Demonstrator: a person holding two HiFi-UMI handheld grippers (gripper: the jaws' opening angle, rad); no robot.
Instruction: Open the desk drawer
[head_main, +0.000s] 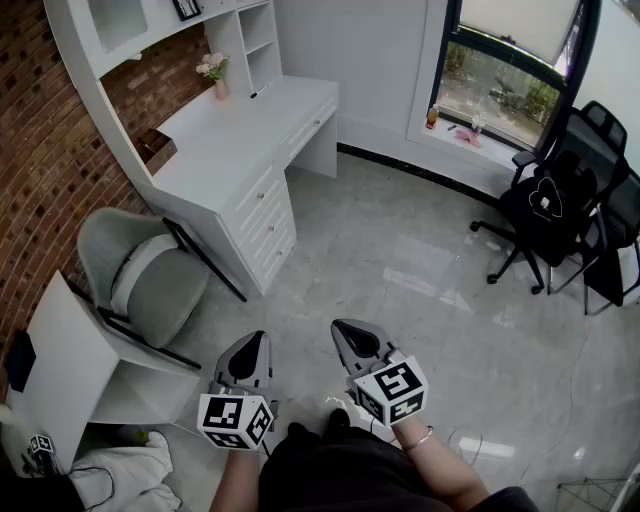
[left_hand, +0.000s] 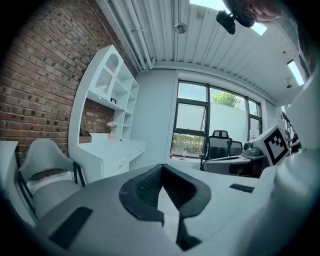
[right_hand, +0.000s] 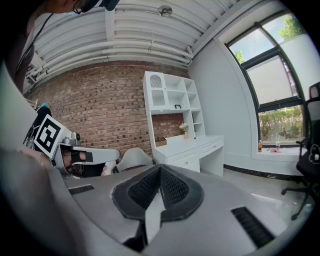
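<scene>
The white desk (head_main: 225, 140) stands along the brick wall at the upper left, well away from both grippers. Its stack of drawers (head_main: 268, 215) is closed, and a shallow drawer (head_main: 310, 122) under the far end of the top is closed too. My left gripper (head_main: 254, 340) and right gripper (head_main: 346, 326) hang side by side low in the head view, above the floor, pointing toward the room. Both are shut with nothing between the pads. The desk (left_hand: 117, 152) appears left of the left gripper (left_hand: 161, 169) in its own view. In the right gripper view, the desk (right_hand: 192, 150) lies beyond the right gripper (right_hand: 160, 170).
A grey shell chair (head_main: 145, 275) stands left of the drawer stack. A white side table (head_main: 70, 360) is at the lower left. Black office chairs (head_main: 555, 205) stand by the window at the right. A vase of flowers (head_main: 215, 72) sits on the desk under the shelf unit.
</scene>
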